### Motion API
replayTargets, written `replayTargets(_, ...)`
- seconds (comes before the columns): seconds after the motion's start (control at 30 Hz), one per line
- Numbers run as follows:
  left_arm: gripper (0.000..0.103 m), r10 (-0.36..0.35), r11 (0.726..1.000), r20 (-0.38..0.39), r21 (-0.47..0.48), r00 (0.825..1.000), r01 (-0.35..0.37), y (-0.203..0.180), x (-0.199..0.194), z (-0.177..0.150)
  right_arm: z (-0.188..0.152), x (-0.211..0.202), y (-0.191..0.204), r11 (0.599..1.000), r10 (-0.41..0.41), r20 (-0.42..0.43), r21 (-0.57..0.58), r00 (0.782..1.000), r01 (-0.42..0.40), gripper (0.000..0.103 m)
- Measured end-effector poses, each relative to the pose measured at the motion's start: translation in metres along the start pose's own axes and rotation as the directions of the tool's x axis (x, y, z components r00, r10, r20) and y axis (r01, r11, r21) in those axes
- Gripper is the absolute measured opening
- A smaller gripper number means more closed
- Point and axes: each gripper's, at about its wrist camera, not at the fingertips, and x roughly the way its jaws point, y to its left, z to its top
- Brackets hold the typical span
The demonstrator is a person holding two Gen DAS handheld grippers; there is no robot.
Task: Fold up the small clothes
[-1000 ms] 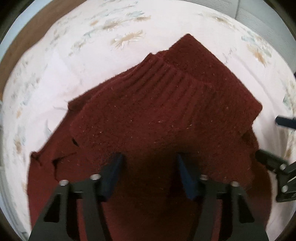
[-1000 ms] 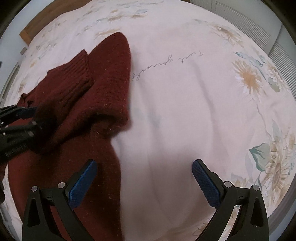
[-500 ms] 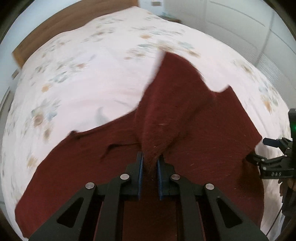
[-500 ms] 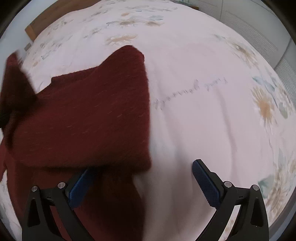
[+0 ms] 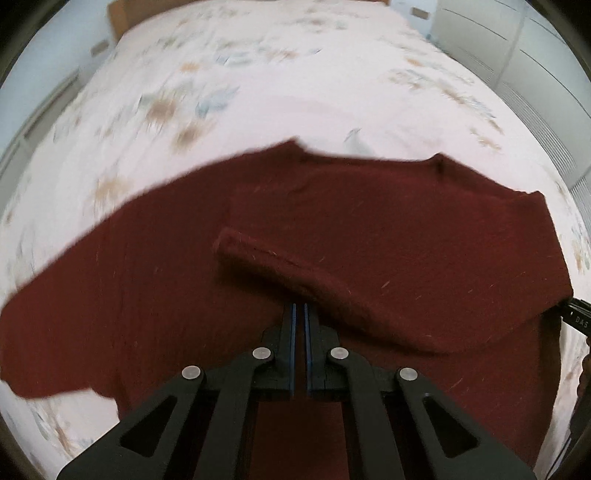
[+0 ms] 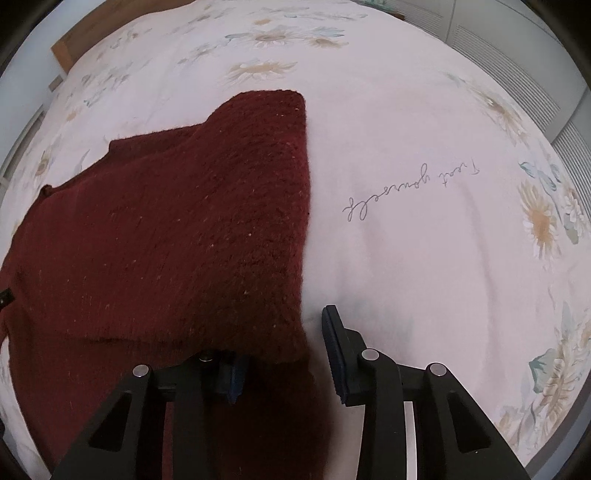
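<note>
A dark red knitted sweater (image 5: 388,229) lies spread on the bed, with one layer held raised over the rest. My left gripper (image 5: 299,310) is shut on a fold of the sweater, and the cloth drapes off to the right from its tips. In the right wrist view the sweater (image 6: 177,229) fills the left half. My right gripper (image 6: 284,339) straddles the sweater's near corner, its jaws partly closed with a gap still between them. Its left finger is under the cloth and its right finger (image 6: 336,343) is bare on the sheet.
The bed sheet (image 6: 424,110) is pale pink with daisy prints and a line of handwriting (image 6: 410,188). A wooden headboard (image 5: 122,14) stands at the far end. White louvred closet doors (image 5: 535,55) are at the right. The right gripper's tip (image 5: 576,317) shows at the left wrist view's right edge.
My left gripper shut on the sweater and lifted a layer. The bunched ribbed part has opened out flat. My right gripper came over the sweater's corner and its jaws narrowed.
</note>
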Motion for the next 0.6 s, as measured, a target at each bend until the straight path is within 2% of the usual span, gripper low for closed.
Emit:
replayTargets(0.1, 0.003, -0.056, 0.996, -0.018, -0.071, 0.998, 0.054, 0.019, -0.005, -0.001, 0.001, 0.001, 0.0, 1.0, 0.002, -0.006, 0.009, 1.0, -0.002, 0.041)
replayTargets(0.13, 0.005, -0.074, 0.992, -0.027, -0.1, 0.997, 0.071, 0.023, -0.008, 0.002, -0.002, -0.001, 0.0, 1.0, -0.003, -0.007, 0.01, 1.0, 0.003, 0.046)
replayTargets(0.17, 0.013, -0.084, 0.99, -0.035, -0.118, 0.996, 0.079, 0.027, -0.011, 0.003, -0.003, -0.001, 0.001, 1.0, -0.011, -0.008, 0.008, 1.0, 0.011, 0.051)
replayTargets(0.2, 0.033, -0.094, 0.986, -0.041, -0.141, 0.995, 0.087, 0.032, -0.014, 0.006, -0.004, -0.003, 0.001, 1.0, -0.017, -0.008, 0.004, 1.0, 0.017, 0.052)
replayTargets(0.23, 0.049, -0.095, 0.985, -0.04, -0.15, 0.995, 0.088, 0.036, -0.017, 0.008, -0.005, -0.004, 0.002, 1.0, -0.02, -0.009, -0.001, 1.0, 0.02, 0.056)
replayTargets(0.27, 0.077, -0.089, 0.985, -0.04, -0.149, 0.995, 0.082, 0.039, -0.019, 0.012, -0.006, -0.005, 0.002, 1.0, -0.021, -0.01, -0.005, 1.0, 0.021, 0.058)
replayTargets(0.37, 0.087, -0.076, 0.987, -0.022, -0.145, 0.997, 0.072, 0.047, -0.027, 0.023, -0.01, -0.009, 0.002, 1.0, -0.019, -0.014, -0.017, 1.0, 0.019, 0.059)
replayTargets(0.4, 0.098, -0.075, 0.987, -0.03, -0.147, 0.997, 0.07, 0.05, -0.027, 0.028, -0.01, -0.01, 0.002, 1.0, -0.02, -0.015, -0.019, 1.0, 0.02, 0.059)
replayTargets(0.43, 0.102, -0.078, 0.986, -0.033, -0.15, 0.996, 0.072, 0.053, -0.025, 0.034, -0.011, -0.012, 0.001, 1.0, -0.02, -0.015, -0.02, 1.0, 0.02, 0.059)
replayTargets(0.6, 0.102, -0.047, 0.994, -0.088, -0.102, 0.995, 0.038, 0.051, 0.003, 0.057, -0.013, -0.018, -0.003, 1.0, -0.021, -0.016, -0.019, 1.0, 0.021, 0.06)
